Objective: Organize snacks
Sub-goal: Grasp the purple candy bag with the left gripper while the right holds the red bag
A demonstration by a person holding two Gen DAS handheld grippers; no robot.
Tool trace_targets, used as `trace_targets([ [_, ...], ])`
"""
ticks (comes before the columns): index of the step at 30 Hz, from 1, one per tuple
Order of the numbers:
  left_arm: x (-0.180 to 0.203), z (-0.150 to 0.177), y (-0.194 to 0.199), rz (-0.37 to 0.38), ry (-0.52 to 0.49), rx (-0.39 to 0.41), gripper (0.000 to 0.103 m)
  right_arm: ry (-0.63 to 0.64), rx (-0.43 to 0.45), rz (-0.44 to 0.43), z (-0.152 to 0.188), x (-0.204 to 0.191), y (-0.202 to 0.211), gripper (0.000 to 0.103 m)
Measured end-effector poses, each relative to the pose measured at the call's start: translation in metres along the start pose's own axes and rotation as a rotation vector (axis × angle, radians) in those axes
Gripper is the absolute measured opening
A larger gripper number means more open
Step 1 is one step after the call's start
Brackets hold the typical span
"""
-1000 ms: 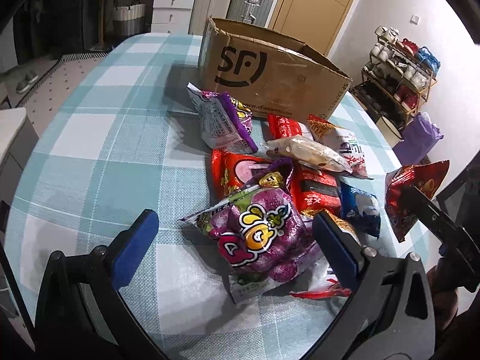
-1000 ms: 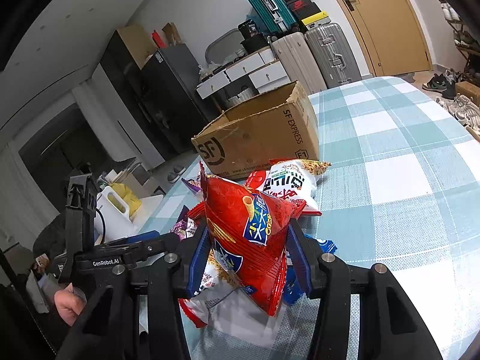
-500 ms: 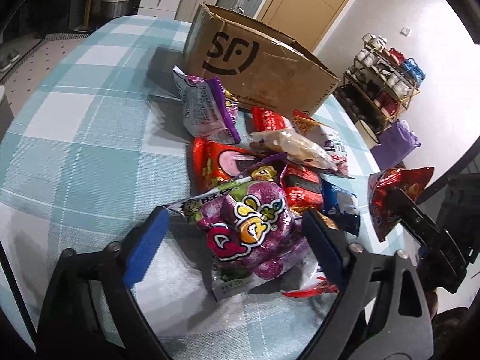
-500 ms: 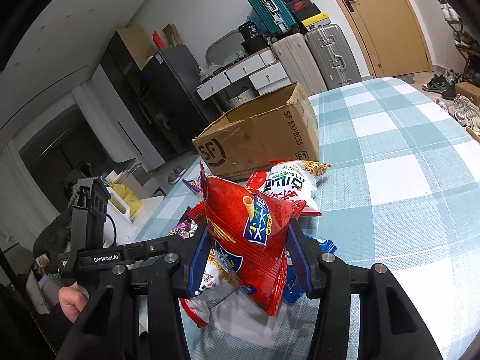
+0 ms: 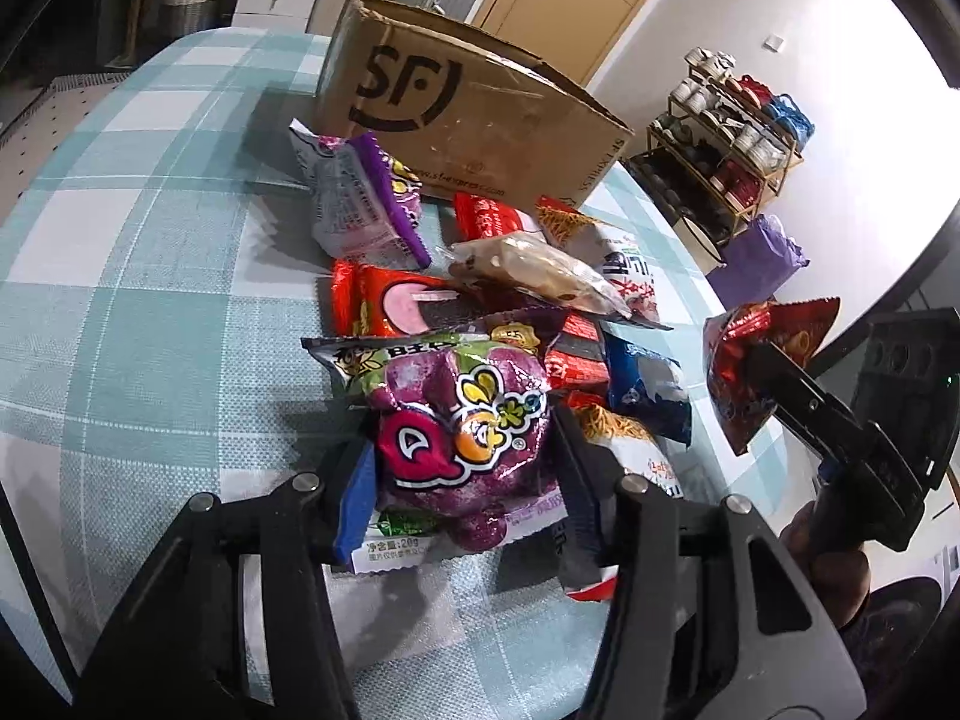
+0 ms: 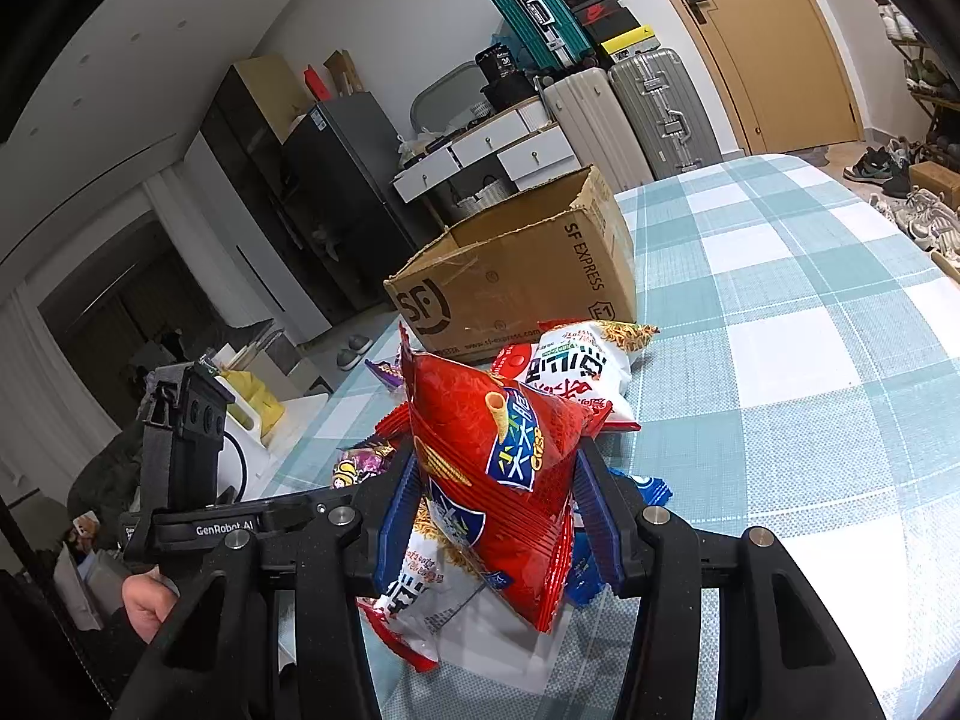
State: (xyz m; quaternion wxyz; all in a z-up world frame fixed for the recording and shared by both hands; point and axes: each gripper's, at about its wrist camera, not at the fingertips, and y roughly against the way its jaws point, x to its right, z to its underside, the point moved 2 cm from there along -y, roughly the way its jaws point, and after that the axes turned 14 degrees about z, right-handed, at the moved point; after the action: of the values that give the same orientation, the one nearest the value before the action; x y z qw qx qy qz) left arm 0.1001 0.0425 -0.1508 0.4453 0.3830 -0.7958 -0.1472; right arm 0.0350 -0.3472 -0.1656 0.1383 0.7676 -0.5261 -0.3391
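Jaws of the left gripper [image 5: 459, 468] pinch the purple bag [image 5: 462, 420]; the right gripper [image 6: 495, 510] squeezes a red bag [image 6: 498, 462]. Next, both should go in the box [image 6: 522, 276]

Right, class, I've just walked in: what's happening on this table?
Someone is sorting snacks with two hand-held claws. The left claw is closed on a purple candy bag atop the snack pile, while the right claw holds a red crisp bag above the table. The open cardboard box stands just behind the pile.
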Motion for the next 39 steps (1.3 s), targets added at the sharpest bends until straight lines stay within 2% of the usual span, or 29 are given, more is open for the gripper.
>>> trace_targets([
  [5,0.002,0.001,0.001,-0.002,-0.027,-0.004,0.046,0.002,0.002,-0.001,-0.001,0.0,0.0,0.05],
  [24,0.009,0.001,0.018,-0.041,-0.063,0.022,0.046,0.008,0.012,-0.001,-0.003,-0.002,0.003,0.05],
  [39,0.018,-0.006,0.045,-0.04,-0.092,0.066,0.046,0.032,0.03,-0.004,-0.011,-0.012,0.008,0.05],
])
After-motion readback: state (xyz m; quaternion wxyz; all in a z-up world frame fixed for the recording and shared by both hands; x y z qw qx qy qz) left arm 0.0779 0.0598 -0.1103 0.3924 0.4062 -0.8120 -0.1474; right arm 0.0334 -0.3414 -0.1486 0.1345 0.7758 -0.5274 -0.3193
